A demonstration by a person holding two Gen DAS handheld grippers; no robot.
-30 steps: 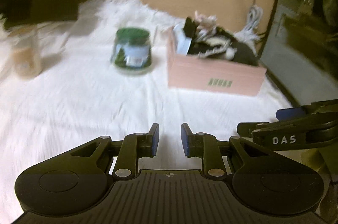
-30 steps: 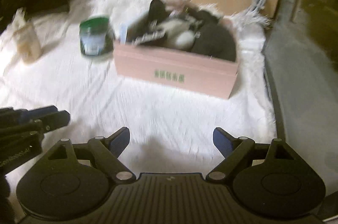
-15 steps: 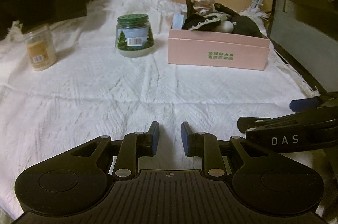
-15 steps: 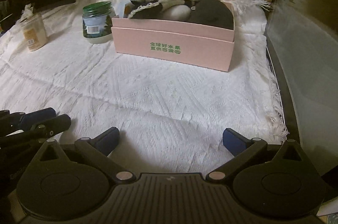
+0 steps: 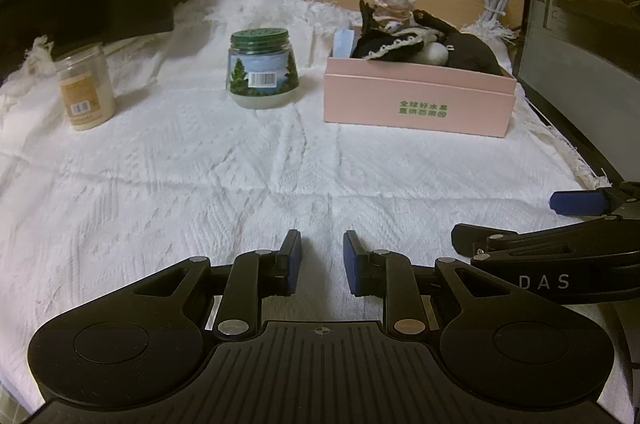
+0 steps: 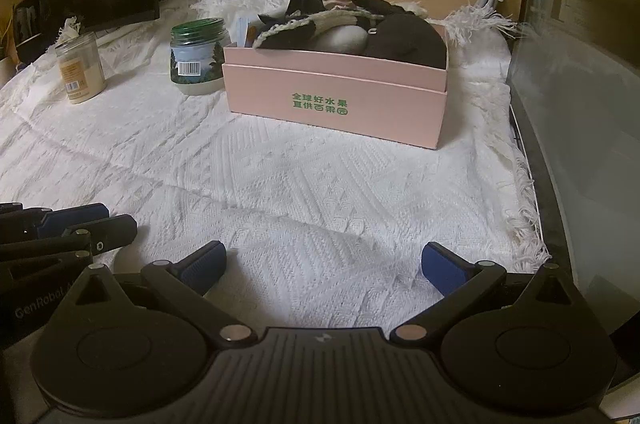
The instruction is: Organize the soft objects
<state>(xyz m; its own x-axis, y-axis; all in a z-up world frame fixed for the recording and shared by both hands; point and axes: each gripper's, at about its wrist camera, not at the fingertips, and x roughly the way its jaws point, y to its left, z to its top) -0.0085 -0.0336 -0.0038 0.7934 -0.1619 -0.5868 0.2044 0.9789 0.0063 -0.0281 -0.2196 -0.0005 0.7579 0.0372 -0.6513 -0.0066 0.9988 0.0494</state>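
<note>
Soft objects [image 6: 352, 27], dark and cream, heap in the pink box [image 6: 336, 95] on the white cloth [image 5: 200, 163]. Left gripper [image 5: 320, 260] nearly closed, empty; right gripper [image 6: 324, 264] wide, empty. Only the left view shows the blue piece [image 5: 344, 41] clearly.

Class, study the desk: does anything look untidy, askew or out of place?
Yes: the dark and pale soft items are heaped above the rim of the pink cardboard box, spilling over rather than tucked in. The white knitted cloth lies creased.
</note>
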